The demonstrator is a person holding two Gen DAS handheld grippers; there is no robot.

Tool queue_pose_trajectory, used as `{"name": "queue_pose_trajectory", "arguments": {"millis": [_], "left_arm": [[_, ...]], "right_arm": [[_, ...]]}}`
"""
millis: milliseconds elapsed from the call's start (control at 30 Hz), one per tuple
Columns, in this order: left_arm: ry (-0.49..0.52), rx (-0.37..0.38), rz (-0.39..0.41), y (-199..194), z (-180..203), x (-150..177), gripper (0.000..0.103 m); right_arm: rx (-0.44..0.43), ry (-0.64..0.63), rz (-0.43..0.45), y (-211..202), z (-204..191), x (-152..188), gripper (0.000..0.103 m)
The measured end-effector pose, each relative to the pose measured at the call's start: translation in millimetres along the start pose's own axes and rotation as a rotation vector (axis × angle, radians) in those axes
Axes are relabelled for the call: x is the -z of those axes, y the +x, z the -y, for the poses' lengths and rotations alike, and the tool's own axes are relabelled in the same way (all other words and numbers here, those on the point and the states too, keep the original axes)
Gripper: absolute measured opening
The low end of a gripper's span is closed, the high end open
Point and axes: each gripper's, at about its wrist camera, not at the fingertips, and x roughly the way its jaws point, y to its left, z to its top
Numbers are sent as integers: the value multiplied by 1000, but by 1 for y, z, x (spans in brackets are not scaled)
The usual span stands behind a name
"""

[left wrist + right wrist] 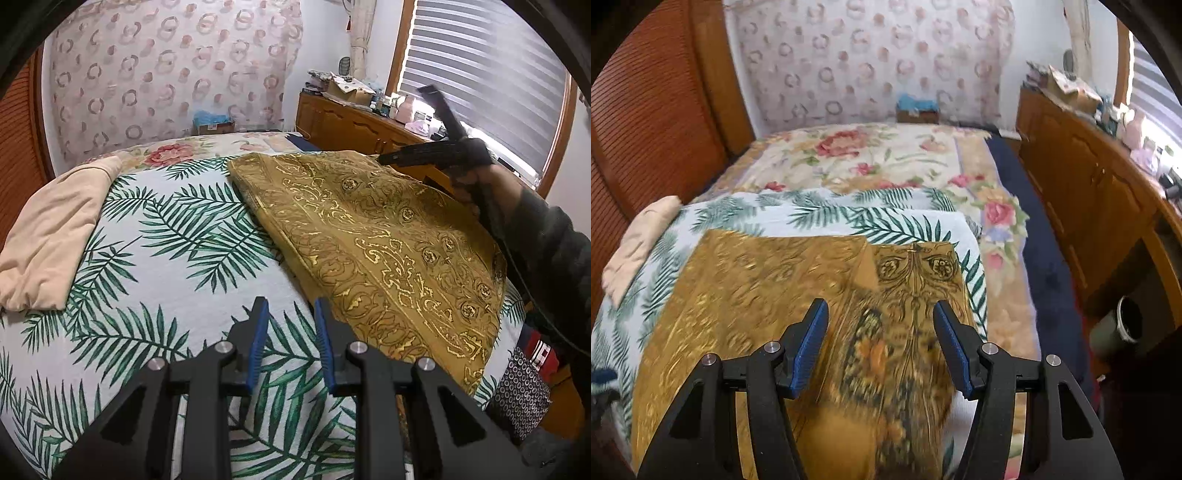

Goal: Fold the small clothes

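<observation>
A mustard cloth (388, 251) with a gold ornamental print lies spread over a palm-leaf sheet (177, 236) on the bed. My left gripper (290, 301) hovers over the sheet just left of the cloth's near edge, its blue pads slightly apart with nothing between them. My right gripper (881, 304) stands wide open over the cloth (757, 288), gripping nothing. In the left wrist view, a person's hand (476, 173) holding that gripper appears blurred at the cloth's far right edge. A beige garment (51, 229) lies folded at the sheet's left side.
A floral blanket (879, 155) covers the bed beyond the sheet. A wooden cabinet (1082, 173) with clutter on top runs along the right, under a window blind (491, 74). A wooden slatted panel (646, 110) stands on the left. A dark cylindrical container (1123, 325) sits on the floor at the right.
</observation>
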Motion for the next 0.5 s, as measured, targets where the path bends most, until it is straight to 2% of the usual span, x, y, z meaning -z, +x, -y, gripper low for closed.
{"name": "queue_pose_trajectory", "arguments": {"millis": [100, 167, 267, 333, 367, 433, 500], "left_arm": [[0, -1, 2, -2, 0, 3, 23], [-3, 1, 2, -4, -1, 4, 23], [-3, 2, 2, -4, -1, 5, 23], [-6, 3, -1, -4, -1, 6, 23], [-7, 4, -2, -4, 0, 8, 23], [-7, 6, -4, -3, 1, 9, 23], [-6, 7, -7, -2, 2, 9, 23]], "right_arm": [[-39, 13, -39, 19, 1, -4, 52], [-48, 20, -58, 29, 1, -4, 50], [-58, 15, -79, 37, 0, -3, 37], [-87, 7, -74, 37, -1, -1, 13], [-106, -4, -67, 35, -3, 0, 7], [-133, -46, -51, 26, -9, 2, 2], [-111, -94, 9, 7, -15, 1, 1]]}}
